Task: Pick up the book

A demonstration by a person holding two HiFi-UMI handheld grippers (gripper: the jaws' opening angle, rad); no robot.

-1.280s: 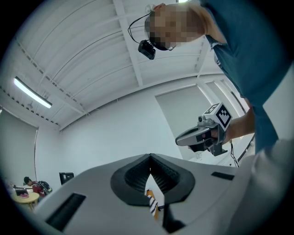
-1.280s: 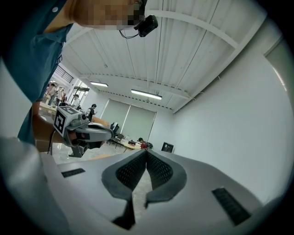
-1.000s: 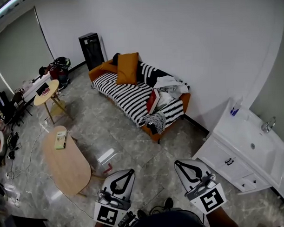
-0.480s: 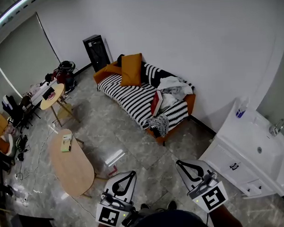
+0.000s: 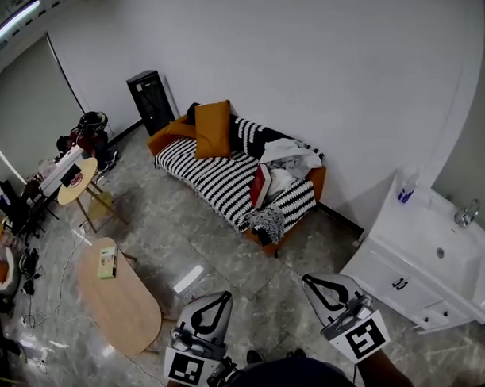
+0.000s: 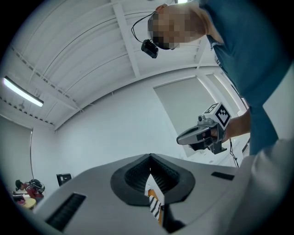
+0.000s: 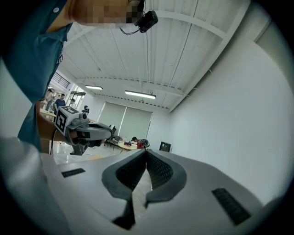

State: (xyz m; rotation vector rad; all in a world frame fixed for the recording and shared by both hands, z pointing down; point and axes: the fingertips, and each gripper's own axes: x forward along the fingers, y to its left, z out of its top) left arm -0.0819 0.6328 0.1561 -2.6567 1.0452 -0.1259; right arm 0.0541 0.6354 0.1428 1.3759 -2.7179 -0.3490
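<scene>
A red book [image 5: 261, 185] leans upright against a heap of clothes [image 5: 293, 158] on the black-and-white striped sofa [image 5: 218, 174], far across the floor from both grippers. My left gripper [image 5: 219, 296] and right gripper [image 5: 311, 280] are held side by side at the bottom of the head view, pointing level toward the sofa. Both are shut with nothing in them. In the left gripper view the jaws [image 6: 150, 159] meet, and a strip of the sofa shows below them. The right gripper's jaws [image 7: 147, 154] also meet.
An oval wooden table [image 5: 123, 308] with a small green-and-yellow item [image 5: 107, 262] stands left of the grippers. A round side table [image 5: 75, 172] and clutter are at far left. A white sink cabinet [image 5: 420, 262] is at right, a black unit [image 5: 150, 101] by the wall.
The room has swung a little in the head view as the person moves. Both grippers keep their place at the bottom of the view and stay shut.
</scene>
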